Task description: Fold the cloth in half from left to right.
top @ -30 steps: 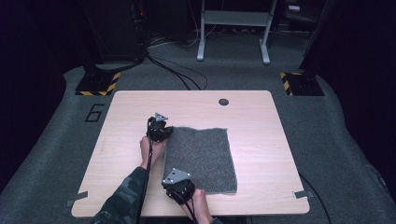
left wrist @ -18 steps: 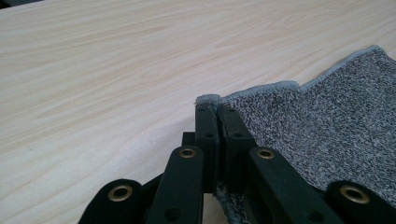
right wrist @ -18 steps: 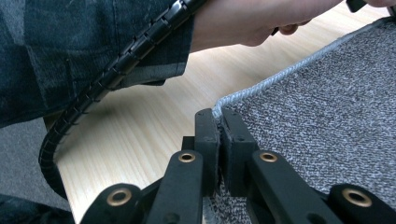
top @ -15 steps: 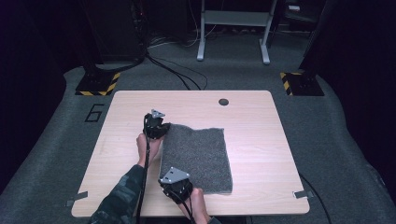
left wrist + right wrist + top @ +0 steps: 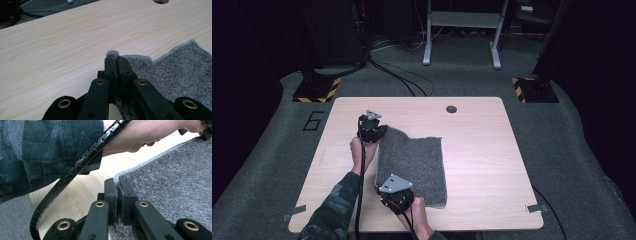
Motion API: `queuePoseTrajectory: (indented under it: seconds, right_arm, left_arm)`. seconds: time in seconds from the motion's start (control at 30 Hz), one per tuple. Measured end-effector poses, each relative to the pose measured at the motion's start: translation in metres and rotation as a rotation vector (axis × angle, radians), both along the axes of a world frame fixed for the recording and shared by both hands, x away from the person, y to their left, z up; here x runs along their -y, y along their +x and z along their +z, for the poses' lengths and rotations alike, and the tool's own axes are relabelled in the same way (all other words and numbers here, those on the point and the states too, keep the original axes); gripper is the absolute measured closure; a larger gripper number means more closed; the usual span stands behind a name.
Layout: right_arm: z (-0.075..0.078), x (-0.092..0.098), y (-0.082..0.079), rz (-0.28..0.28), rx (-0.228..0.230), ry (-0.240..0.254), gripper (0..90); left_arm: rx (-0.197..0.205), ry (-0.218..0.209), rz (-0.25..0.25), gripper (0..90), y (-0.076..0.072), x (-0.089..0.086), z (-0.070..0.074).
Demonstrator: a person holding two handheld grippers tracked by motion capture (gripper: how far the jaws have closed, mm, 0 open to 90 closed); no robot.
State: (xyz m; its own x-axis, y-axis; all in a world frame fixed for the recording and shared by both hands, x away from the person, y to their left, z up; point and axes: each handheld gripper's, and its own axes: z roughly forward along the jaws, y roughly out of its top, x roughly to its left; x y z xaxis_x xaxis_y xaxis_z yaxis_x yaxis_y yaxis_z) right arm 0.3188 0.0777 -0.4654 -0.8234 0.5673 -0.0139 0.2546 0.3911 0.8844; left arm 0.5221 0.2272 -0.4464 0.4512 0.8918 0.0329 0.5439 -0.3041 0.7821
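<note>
Grey, speckled rectangular towel (image 5: 414, 167) lies centre-left on the pale wooden table (image 5: 482, 150), where I have my left gripper (image 5: 116, 58) and right gripper (image 5: 117, 182) each pinching a left-edge corner, slightly raised; the fold itself looks not yet made.

Grey carpet (image 5: 562, 150) (dark room), wooden table (image 5: 482, 150)

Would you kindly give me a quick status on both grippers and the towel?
Left gripper and right gripper both shut on the grey towel, left edge lifted. Nothing in the way.
</note>
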Motion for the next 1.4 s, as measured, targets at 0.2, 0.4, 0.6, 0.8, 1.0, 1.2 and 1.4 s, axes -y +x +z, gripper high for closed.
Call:
queuePoseTrajectory:
  seconds: [0.2, 0.4, 0.6, 0.8, 1.0, 1.2, 1.4]
  right_arm:
    - [0.0, 0.013, -0.002, -0.021, -0.005, 0.004, 86.3]
    - [-0.005, 0.024, -0.001, -0.044, -0.018, 0.008, 86.3]
    - [-0.006, 0.037, -0.002, -0.075, -0.025, 0.012, 86.2]
    - [-0.01, 0.048, -0.003, -0.093, -0.034, 0.015, 86.1]
    - [-0.013, 0.057, -0.002, -0.112, -0.04, 0.016, 86.0]
    - [-0.018, 0.066, -0.002, -0.133, -0.052, 0.013, 85.9]
    - [-0.022, 0.073, -0.002, -0.144, -0.066, 0.005, 85.8]
  left_arm:
    - [-0.001, 0.002, -0.029, 87.0, 0.001, 0.013, 0.004]
    - [0.013, 0.004, -0.047, 86.9, 0.003, 0.027, 0.01]
    - [0.002, 0.013, -0.067, 86.8, 0.006, 0.039, 0.01]
    - [0.002, 0.022, -0.084, 86.7, 0.008, 0.053, 0.011]
    - [-0.003, 0.034, -0.105, 86.6, 0.01, 0.065, 0.011]
    - [-0.01, 0.047, -0.115, 86.5, 0.013, 0.076, 0.006]
    - [-0.025, 0.06, -0.128, 86.1, 0.016, 0.087, -0.001]
